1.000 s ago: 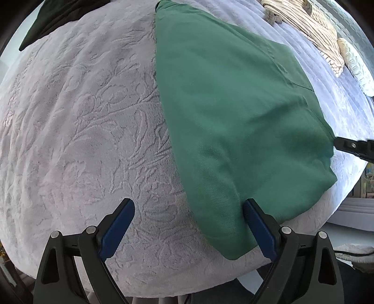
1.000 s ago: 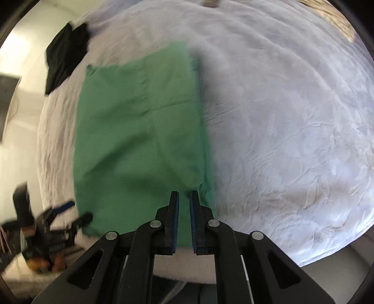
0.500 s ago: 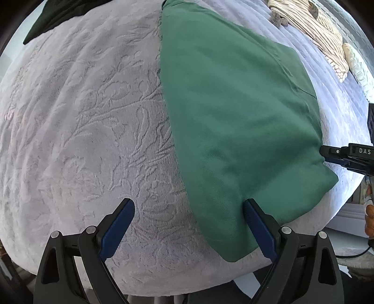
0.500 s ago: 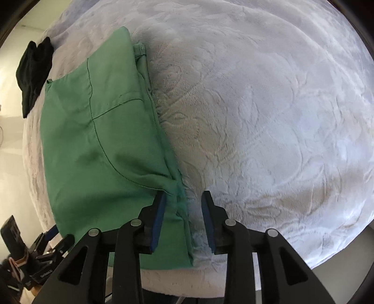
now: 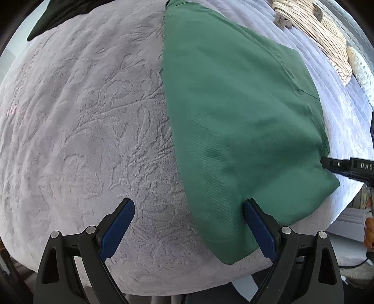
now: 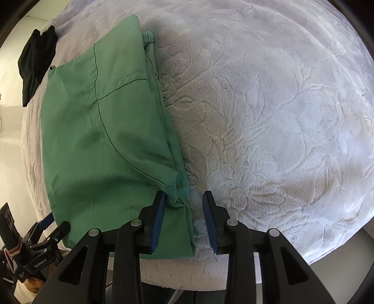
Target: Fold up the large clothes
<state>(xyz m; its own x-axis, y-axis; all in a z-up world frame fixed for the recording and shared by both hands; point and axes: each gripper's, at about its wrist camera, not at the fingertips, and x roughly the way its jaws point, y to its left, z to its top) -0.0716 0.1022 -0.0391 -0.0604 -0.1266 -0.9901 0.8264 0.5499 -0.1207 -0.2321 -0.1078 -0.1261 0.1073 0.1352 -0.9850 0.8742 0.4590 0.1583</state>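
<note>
A folded green garment (image 5: 240, 121) lies flat on a white embossed bedspread (image 5: 88, 131); it also shows in the right wrist view (image 6: 102, 131). My left gripper (image 5: 187, 208) is open and empty, straddling the garment's left near edge. My right gripper (image 6: 183, 201) is open around the garment's right near edge, where the layers bunch, holding nothing. The left gripper shows at the lower left of the right wrist view (image 6: 53, 224). The right gripper's tip shows at the right edge of the left wrist view (image 5: 327, 162).
A dark garment (image 6: 35, 63) lies at the bed's far left corner, also in the left wrist view (image 5: 60, 14). A cream striped garment (image 5: 315, 30) and a pillow (image 5: 360, 67) lie at the far right. The bed's near edge (image 6: 187, 271) is just below both grippers.
My right gripper was shut a second ago, swung down to the garment's right edge and has opened wider. The left gripper has barely moved.
</note>
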